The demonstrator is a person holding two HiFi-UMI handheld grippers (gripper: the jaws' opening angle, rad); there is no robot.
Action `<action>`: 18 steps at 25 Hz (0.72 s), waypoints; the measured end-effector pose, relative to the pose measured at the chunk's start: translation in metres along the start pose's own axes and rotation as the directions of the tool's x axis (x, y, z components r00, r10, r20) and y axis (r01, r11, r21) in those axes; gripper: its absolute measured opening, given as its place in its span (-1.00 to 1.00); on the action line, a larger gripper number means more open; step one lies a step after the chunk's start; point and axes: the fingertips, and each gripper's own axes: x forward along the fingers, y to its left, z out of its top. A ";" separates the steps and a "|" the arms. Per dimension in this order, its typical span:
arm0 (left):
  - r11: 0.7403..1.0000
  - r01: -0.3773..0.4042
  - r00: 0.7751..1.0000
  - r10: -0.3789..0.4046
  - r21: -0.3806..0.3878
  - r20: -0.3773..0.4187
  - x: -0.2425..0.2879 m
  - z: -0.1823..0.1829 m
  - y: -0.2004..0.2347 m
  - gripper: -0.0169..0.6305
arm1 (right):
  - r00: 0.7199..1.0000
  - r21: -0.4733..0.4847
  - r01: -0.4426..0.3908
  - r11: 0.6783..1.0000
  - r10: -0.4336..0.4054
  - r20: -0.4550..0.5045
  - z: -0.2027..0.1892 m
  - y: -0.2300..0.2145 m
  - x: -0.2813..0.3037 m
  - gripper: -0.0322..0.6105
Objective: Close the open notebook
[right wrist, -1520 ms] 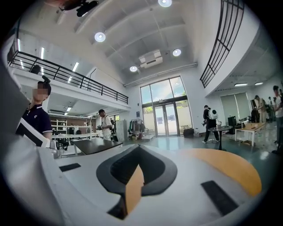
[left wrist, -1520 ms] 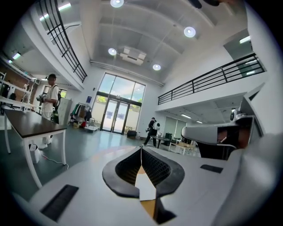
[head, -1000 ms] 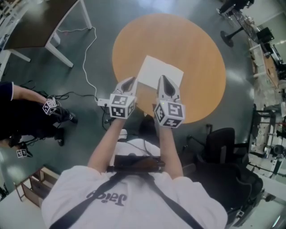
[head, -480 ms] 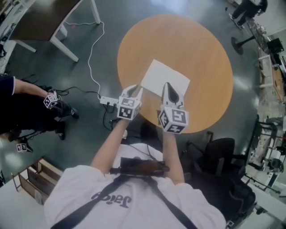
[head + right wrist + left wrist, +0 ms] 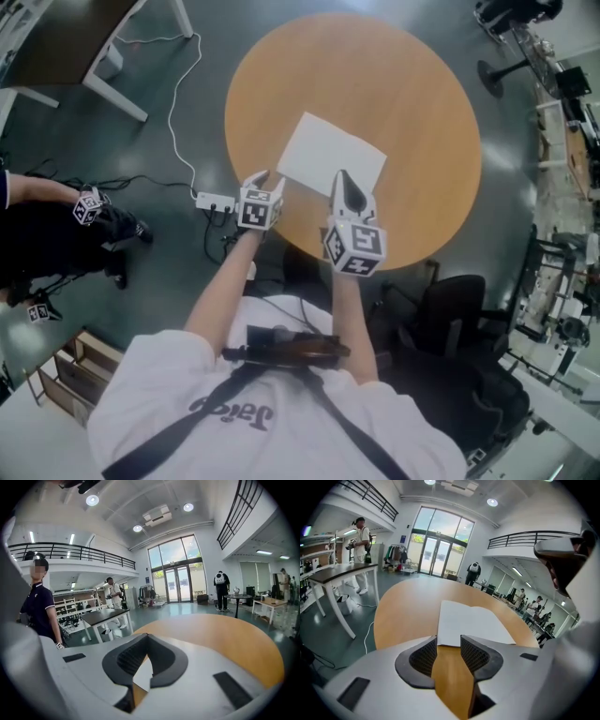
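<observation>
The open notebook (image 5: 331, 155) lies flat with white pages on the round orange table (image 5: 412, 94). My left gripper (image 5: 262, 180) hovers low at the notebook's near left corner. Its jaws have just been opening and stand open (image 5: 449, 641), with only tabletop (image 5: 403, 606) between them. The notebook's edge (image 5: 471, 623) lies just beyond the tips. My right gripper (image 5: 340, 178) is over the notebook's near edge, shut (image 5: 146, 638), its tips touching. A patch of white page (image 5: 140, 679) shows below its jaws.
A black office chair (image 5: 464, 309) stands at the table's near right. A power strip (image 5: 214, 202) with a white cable lies on the floor to the left. A person (image 5: 56, 234) is at the far left, near a dark table (image 5: 56, 47).
The left gripper has dropped toward the table at the notebook's corner and its jaws have opened. The right gripper has sunk a little and stays shut.
</observation>
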 end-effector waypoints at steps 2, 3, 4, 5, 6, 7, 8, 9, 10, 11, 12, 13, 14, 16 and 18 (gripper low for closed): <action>1.000 -0.018 0.999 0.018 -0.013 -0.027 0.008 -0.007 0.003 -0.46 | 1.000 0.002 0.016 1.000 -0.016 -0.009 -0.003 -0.007 -0.003 -0.86; 0.999 -0.027 0.999 0.026 -0.020 -0.040 0.012 -0.010 0.006 -0.46 | 1.000 0.004 0.023 1.000 -0.023 -0.012 -0.004 -0.010 -0.003 -0.86; 0.999 -0.034 0.998 0.032 -0.028 -0.051 0.016 -0.012 0.009 -0.46 | 0.999 0.007 0.030 1.000 -0.030 -0.014 -0.006 -0.013 -0.003 -0.86; 0.999 -0.039 0.998 0.037 -0.034 -0.059 0.020 -0.013 0.012 -0.46 | 0.999 0.011 0.037 0.999 -0.037 -0.015 -0.008 -0.016 -0.003 -0.86; 0.998 -0.043 0.997 0.041 -0.034 -0.065 0.023 -0.013 0.013 -0.46 | 0.999 0.016 0.044 0.999 -0.044 -0.016 -0.010 -0.019 -0.004 -0.86; 0.998 -0.048 0.997 0.046 -0.029 -0.067 0.025 -0.012 0.014 -0.46 | 0.999 0.020 0.051 0.999 -0.050 -0.018 -0.011 -0.023 -0.005 -0.86; 0.998 -0.053 0.996 0.052 -0.021 -0.066 0.027 -0.009 0.013 -0.46 | 0.998 0.022 0.057 0.998 -0.057 -0.021 -0.012 -0.027 -0.007 -0.86; 0.998 -0.058 0.996 0.057 -0.014 -0.064 0.028 -0.005 0.012 -0.46 | 0.998 0.022 0.063 0.998 -0.063 -0.024 -0.012 -0.031 -0.008 -0.86; 0.998 -0.063 0.996 0.062 -0.010 -0.064 0.029 -0.001 0.010 -0.46 | 0.997 0.023 0.069 0.997 -0.069 -0.027 -0.012 -0.035 -0.010 -0.86; 0.998 -0.068 0.995 0.067 -0.009 -0.067 0.031 -0.001 0.010 -0.46 | 0.997 0.027 0.075 0.997 -0.075 -0.027 -0.012 -0.038 -0.011 -0.86; 0.997 -0.074 0.995 0.073 -0.012 -0.073 0.033 -0.003 0.012 -0.46 | 0.996 0.033 0.081 0.996 -0.080 -0.026 -0.013 -0.040 -0.012 -0.86; 0.996 -0.082 0.994 0.081 -0.017 -0.076 0.036 -0.006 0.015 -0.47 | 0.996 0.039 0.084 0.996 -0.083 -0.026 -0.014 -0.041 -0.012 -0.86; 0.996 -0.091 0.993 0.089 -0.023 -0.077 0.039 -0.009 0.018 -0.47 | 0.996 0.043 0.087 0.995 -0.086 -0.027 -0.015 -0.042 -0.013 -0.86; 0.993 -0.110 0.991 0.107 -0.031 -0.084 0.041 -0.014 0.021 -0.47 | 0.996 0.045 0.091 0.995 -0.090 -0.028 -0.018 -0.045 -0.015 -0.86; 0.992 -0.125 0.988 0.122 -0.030 -0.091 0.039 -0.014 0.020 -0.47 | 0.995 0.048 0.093 0.994 -0.092 -0.029 -0.020 -0.048 -0.017 -0.86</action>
